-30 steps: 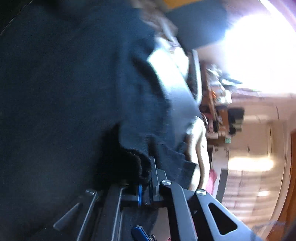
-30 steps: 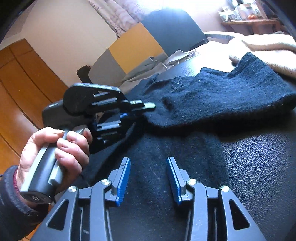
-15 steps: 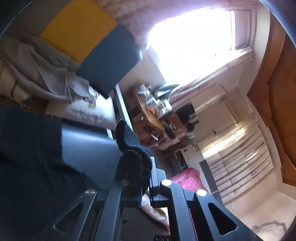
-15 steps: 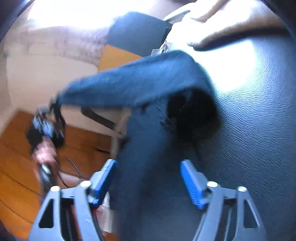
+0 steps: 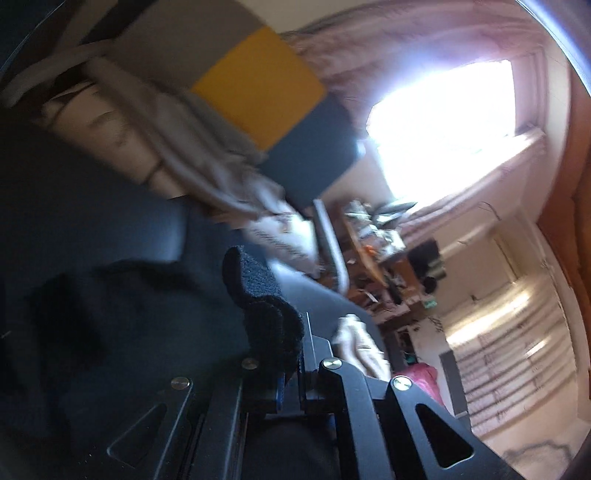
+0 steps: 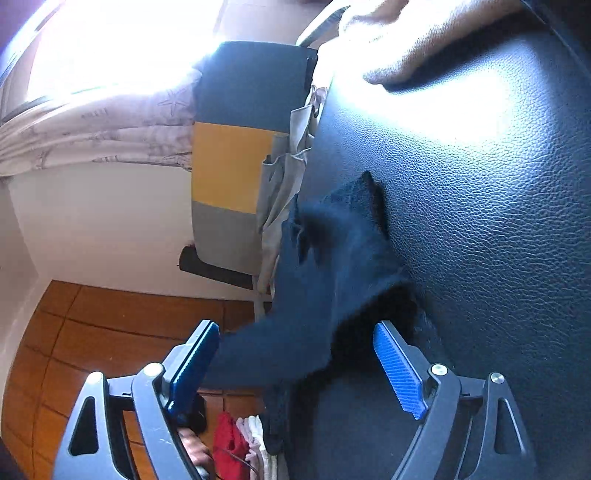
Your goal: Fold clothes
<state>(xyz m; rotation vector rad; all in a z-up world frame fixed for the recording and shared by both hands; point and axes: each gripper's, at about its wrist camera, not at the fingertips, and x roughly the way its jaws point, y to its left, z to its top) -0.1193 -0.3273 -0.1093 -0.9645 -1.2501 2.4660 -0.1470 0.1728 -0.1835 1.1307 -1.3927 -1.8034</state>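
A dark navy knit garment (image 6: 325, 266) lies partly on the black leather surface (image 6: 498, 221), with one part stretched out toward the lower left. In the left wrist view my left gripper (image 5: 291, 373) is shut on a bunched fold of this garment (image 5: 266, 306), which sticks up between the fingers; more of it lies dark at the left (image 5: 92, 314). My right gripper (image 6: 295, 369) is open, its blue pads (image 6: 399, 365) wide apart, with the garment's stretched part passing between them, not gripped.
A tan knit garment (image 6: 424, 33) lies at the far end of the leather surface. A chair with a yellow, grey and dark back (image 6: 236, 162) holds beige cloth (image 6: 280, 192). A cluttered shelf (image 5: 376, 236) stands by the bright window. Wooden floor (image 6: 92, 332) lies below, with folded clothes (image 6: 240, 443).
My left gripper has lifted the garment's fold and swung away from the surface. The right view has rolled sideways; the garment's raised part now hangs lower between the open fingers.
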